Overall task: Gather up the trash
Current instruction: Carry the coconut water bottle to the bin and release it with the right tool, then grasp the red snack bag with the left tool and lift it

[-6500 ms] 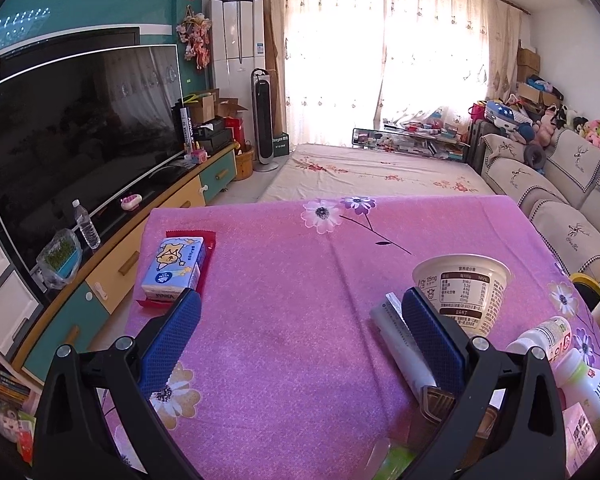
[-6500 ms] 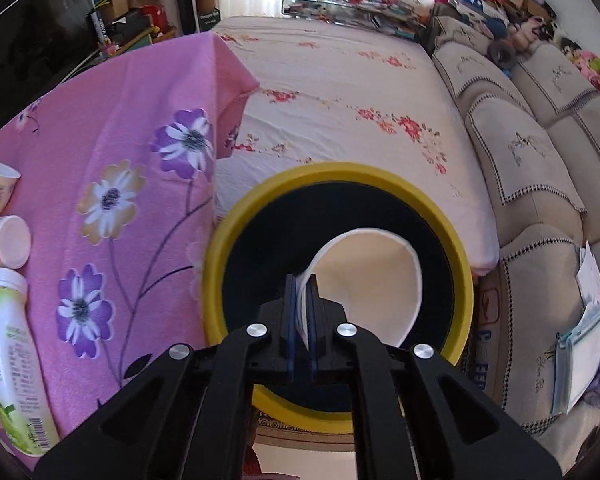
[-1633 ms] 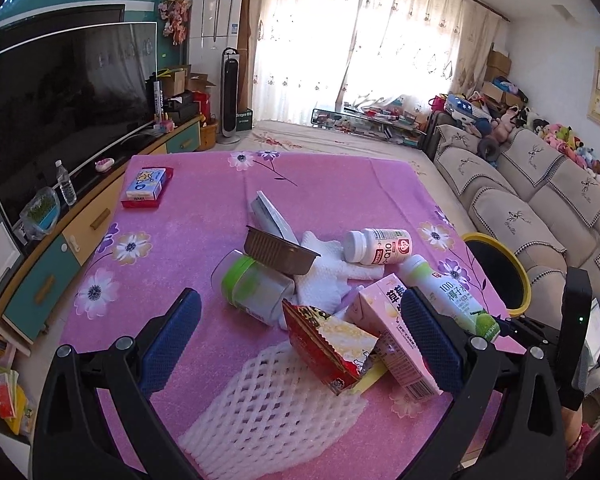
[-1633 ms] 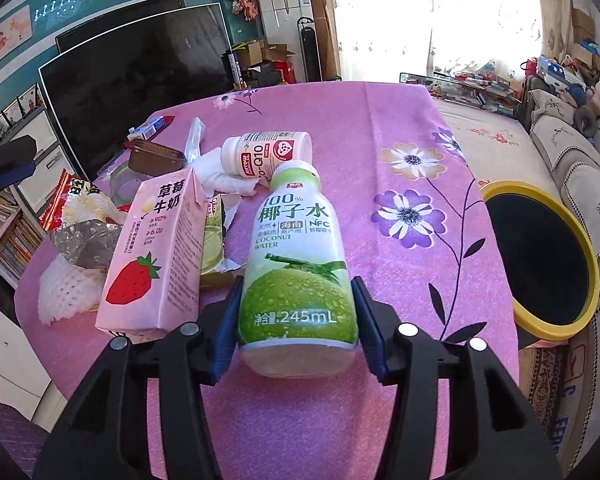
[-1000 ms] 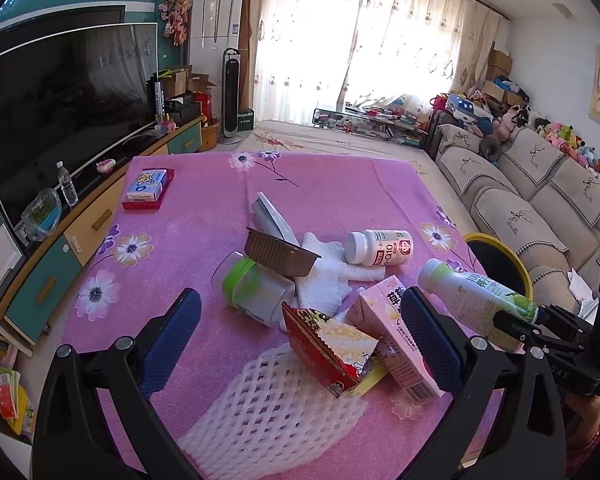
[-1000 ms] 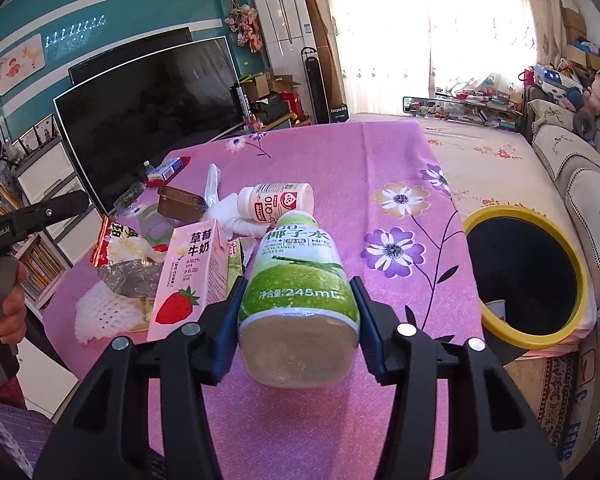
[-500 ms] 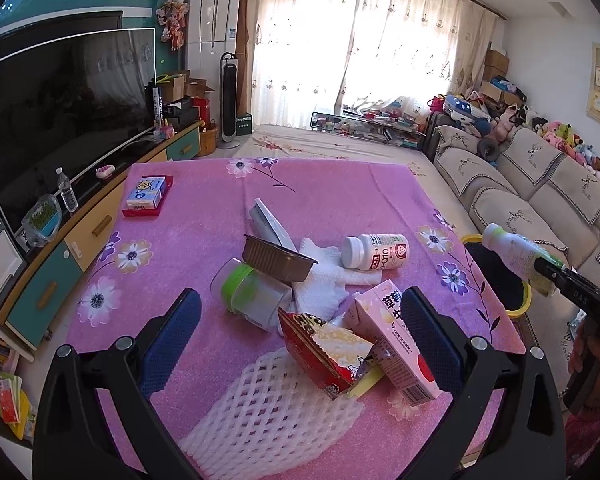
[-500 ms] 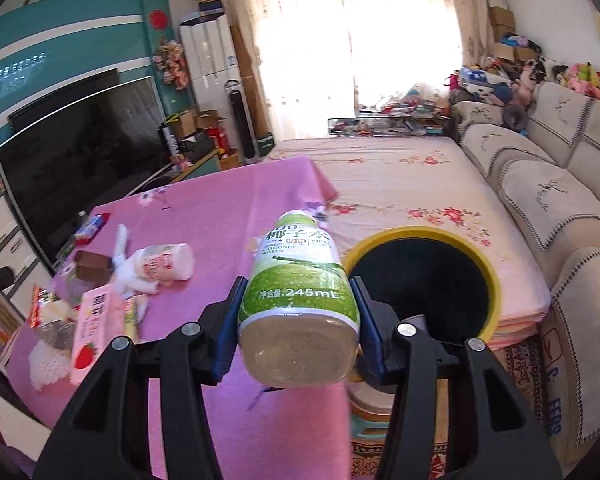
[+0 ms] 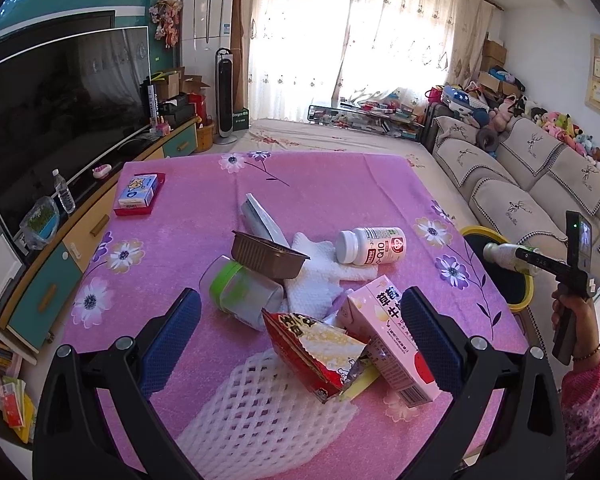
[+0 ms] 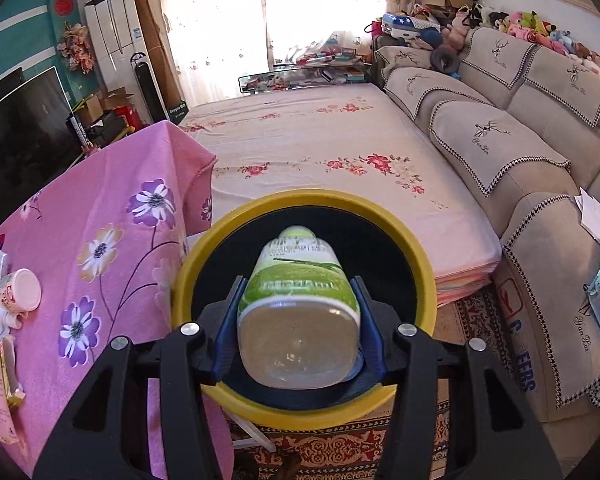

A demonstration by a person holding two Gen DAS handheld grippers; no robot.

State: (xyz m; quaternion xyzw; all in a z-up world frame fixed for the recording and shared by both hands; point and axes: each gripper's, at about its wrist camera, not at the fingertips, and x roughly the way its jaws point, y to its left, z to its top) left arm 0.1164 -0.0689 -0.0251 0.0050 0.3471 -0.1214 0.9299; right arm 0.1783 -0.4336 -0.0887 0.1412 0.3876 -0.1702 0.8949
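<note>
With the right gripper [image 10: 298, 330] clamped on the coconut-water bottle [image 10: 298, 312] above the yellow-rimmed bin [image 10: 420, 272], centre the bottle over the opening before releasing; the left gripper [image 9: 300, 332] stands open, empty.

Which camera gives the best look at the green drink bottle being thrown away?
The right wrist view. There the green drink bottle fills the middle, clamped in the right gripper above the yellow-rimmed bin. The left wrist view shows it only small at the far right edge, partly hidden by that gripper.

Home living room, sofa [image 9: 540, 168], television [image 9: 60, 92], curtained window [image 9: 352, 32]
</note>
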